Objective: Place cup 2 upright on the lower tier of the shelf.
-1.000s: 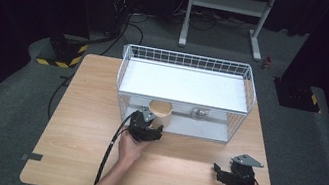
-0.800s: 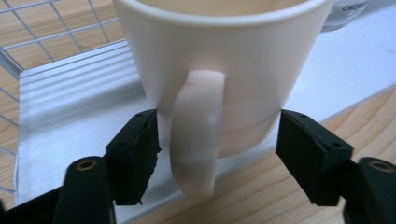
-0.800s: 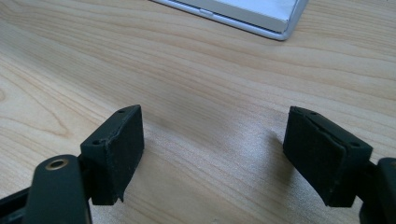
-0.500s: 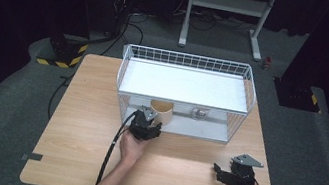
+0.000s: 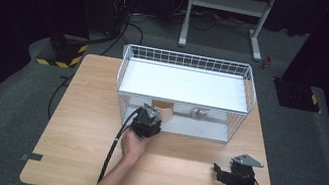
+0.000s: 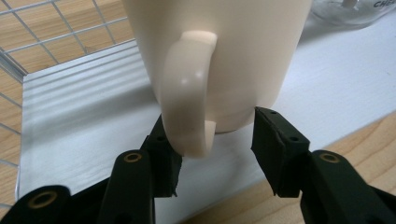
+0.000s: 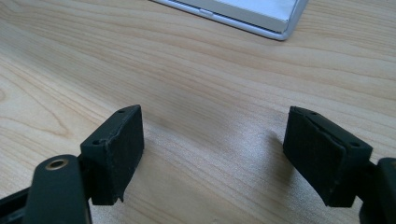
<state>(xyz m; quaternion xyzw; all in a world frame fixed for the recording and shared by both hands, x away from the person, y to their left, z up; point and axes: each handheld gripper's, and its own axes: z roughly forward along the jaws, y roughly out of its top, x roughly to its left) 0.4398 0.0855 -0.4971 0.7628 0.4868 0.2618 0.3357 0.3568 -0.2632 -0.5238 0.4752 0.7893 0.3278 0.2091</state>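
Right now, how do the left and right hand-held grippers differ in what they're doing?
The left hand-held gripper reaches into the wire rack, its jaws straddling the cream mug handle; the right hand-held gripper sits over bare table. The left's jaws stand closer together; the right's gape wide. Both are open.

A mug point(image 5: 164, 111) stands on the lower shelf of a wire rack point(image 5: 189, 61), left of a glass jar point(image 5: 199, 113); the rack sits on the table's point(image 5: 83, 109) far half.
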